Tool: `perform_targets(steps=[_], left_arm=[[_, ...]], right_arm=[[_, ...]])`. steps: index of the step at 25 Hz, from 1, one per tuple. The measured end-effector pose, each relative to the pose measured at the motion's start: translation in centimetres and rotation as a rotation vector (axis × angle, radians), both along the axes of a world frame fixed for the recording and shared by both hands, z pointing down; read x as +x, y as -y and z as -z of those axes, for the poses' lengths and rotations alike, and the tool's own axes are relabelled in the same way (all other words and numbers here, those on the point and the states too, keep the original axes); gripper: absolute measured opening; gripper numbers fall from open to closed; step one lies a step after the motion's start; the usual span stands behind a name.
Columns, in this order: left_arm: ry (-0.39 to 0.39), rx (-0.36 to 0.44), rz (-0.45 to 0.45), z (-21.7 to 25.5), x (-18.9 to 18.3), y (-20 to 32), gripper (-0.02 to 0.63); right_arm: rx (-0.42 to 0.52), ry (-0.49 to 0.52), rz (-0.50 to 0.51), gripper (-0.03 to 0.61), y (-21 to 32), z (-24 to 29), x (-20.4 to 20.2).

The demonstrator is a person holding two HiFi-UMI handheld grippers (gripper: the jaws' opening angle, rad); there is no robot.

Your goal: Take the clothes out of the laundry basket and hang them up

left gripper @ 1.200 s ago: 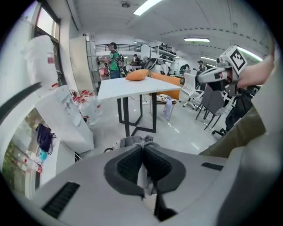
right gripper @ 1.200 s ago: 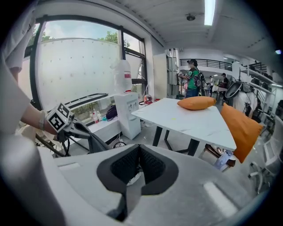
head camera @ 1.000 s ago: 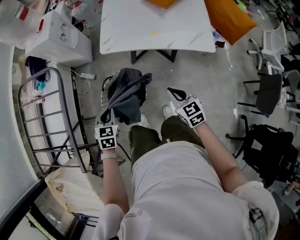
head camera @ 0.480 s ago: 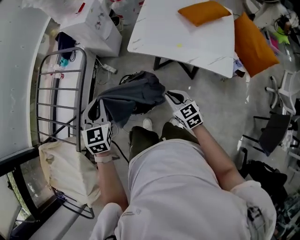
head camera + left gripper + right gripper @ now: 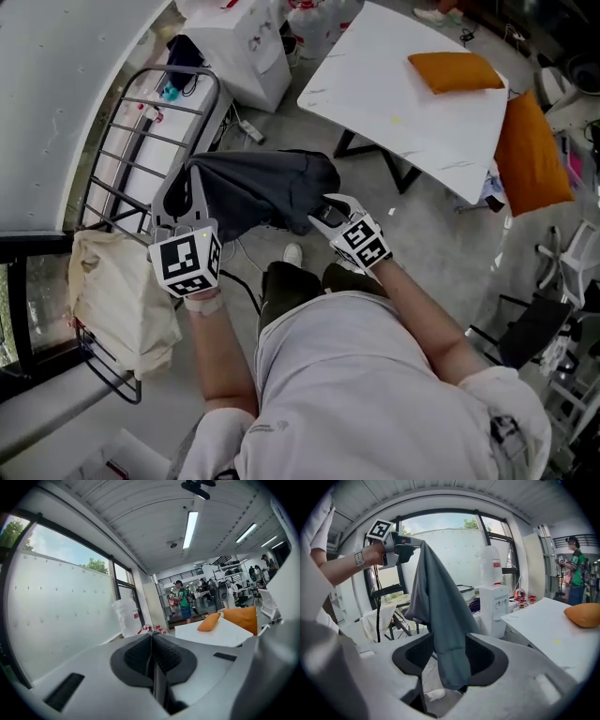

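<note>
The left hand-held gripper (image 5: 190, 178), clamped shut on the garment's (image 5: 267, 192) top, holds it high beside the rack (image 5: 131, 169) so it hangs free, while the right hand-held gripper (image 5: 324, 212), jaws just opening, loosely straddles the lower folds, probably to regrip.

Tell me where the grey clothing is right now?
In the head view, the dark grey garment hangs mid-frame from the shut left gripper, just right of the metal drying rack and left of the white table.

Frosted windows (image 5: 61, 606) stand left of the left gripper (image 5: 152, 639). Ahead to its right is a white table (image 5: 220, 632) bearing orange cushions (image 5: 209, 621), with strip lights (image 5: 190, 527) above and grey floor (image 5: 441, 234) below.
</note>
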State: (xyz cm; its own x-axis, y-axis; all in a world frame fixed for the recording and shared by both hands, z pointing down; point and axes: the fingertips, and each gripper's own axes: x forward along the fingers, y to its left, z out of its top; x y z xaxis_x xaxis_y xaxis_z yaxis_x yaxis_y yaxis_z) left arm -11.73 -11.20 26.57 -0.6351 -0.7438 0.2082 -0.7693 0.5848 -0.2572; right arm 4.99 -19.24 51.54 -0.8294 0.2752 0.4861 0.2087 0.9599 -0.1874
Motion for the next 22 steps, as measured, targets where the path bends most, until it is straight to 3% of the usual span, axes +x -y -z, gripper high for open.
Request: perform_targets(steps=[3, 6, 14, 19, 22], left_arm=[[0.041, 0.021, 0.053, 2.4, 0.3, -1.8, 0.006], [0.057, 0.049, 0.118, 4.3, 0.6, -4.3, 0.006], [0.092, 0.113, 0.247, 8.0, 1.8, -11.9, 0.006], [0.101, 0.137, 0.296, 9.7, 2.5, -18.6, 0.006], [0.099, 0.152, 0.32, 10.2, 3.2, -23.1, 0.006]], right_arm=[[-0.02, -0.004, 0.073, 0.253, -2.3, 0.1, -0.8], [-0.02, -0.01, 0.152, 0.274, -5.2, -0.2, -1.4], [-0.02, -0.055, 0.313, 0.279, -14.8, -2.4, -2.5], [-0.068, -0.118, 0.348, 0.279, -22.1, -3.5, -3.1], [-0.05, -0.146, 0.368, 0.264, -26.1, -4.2, -3.0]])
